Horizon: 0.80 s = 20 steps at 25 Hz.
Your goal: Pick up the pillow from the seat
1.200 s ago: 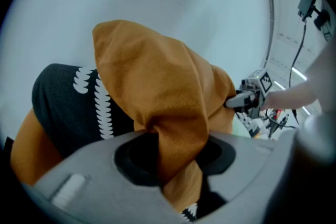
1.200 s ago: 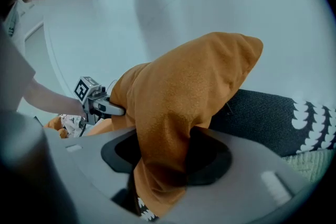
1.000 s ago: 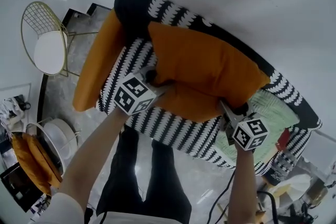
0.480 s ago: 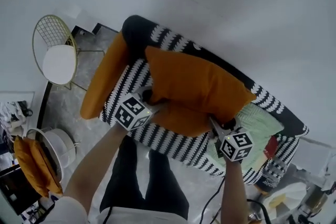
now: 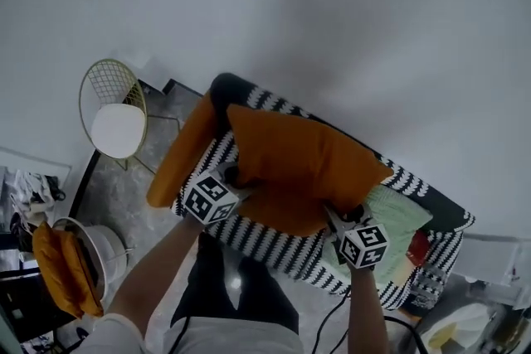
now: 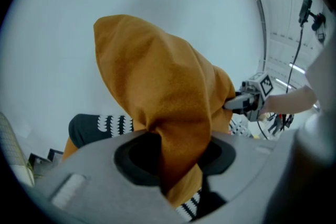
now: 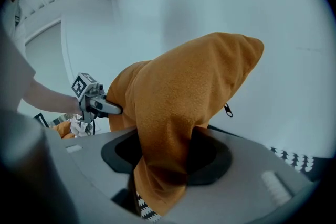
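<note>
wire chair [image 5: 112,116]: standing on the grey floor [image 5: 124,195] at the far left; carrying a round white seat pad
second orange cushion [image 5: 182,155]: leaning along the left arm of the sofa [image 5: 265,236]
left gripper [image 5: 231,178]: clenching its jaws on a bunched corner of the pillow [image 5: 299,166]; the orange fabric is filling the gap between the jaws and trailing out below them
pillow: hanging stretched between the two grippers, with the white wall behind it in both gripper views; sitting over the seat, its upper corners pointing up; a small zip pull is showing on one edge in the right gripper view
sofa: showing its black-and-white zigzag cover under the pillow's lower edge; its dark back is running behind the pillow
right gripper [image 5: 342,218]: gripping the pillow's other corner, the cloth pinched between its jaws and drooping past them
green cushion [image 5: 402,215]: lying on the right end of the sofa, just beside the right gripper
</note>
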Motion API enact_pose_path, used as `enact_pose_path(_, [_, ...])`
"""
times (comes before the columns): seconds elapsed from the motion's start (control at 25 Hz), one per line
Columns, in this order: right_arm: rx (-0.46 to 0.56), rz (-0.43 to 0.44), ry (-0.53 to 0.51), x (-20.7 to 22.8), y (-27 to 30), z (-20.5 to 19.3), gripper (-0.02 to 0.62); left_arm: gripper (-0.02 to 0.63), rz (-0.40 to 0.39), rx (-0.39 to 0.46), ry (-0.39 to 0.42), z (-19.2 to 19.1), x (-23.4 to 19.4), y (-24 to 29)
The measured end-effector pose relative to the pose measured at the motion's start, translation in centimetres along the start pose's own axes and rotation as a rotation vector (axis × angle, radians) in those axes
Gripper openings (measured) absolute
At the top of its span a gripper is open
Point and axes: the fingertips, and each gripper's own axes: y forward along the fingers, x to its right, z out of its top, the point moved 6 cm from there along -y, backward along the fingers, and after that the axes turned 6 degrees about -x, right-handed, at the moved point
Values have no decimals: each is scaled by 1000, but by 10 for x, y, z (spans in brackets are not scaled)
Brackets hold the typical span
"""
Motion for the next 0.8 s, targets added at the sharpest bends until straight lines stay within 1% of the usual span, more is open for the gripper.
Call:
enact_pose_path(0.12, [19,6,-6,-16,-23,24,225,169,15,14,12,20,14,-30])
enact_pose_path(0.24, [45,-5,-28,-38,-54,40,227,173,30,36,34,35,36,-61])
enact_pose_path(0.4, [79,-24,-47,-58,-92,58,229,172,39,73,56,53,63,-91])
enact_pose_path(0.68, [144,-50,-69,-92,-130,84,229,172,60,131,109,75,90,-140])
enact_pose_path(0.8, [172,-61,-88,-115,-147,93,229,173,69,146,125,79,102,-166])
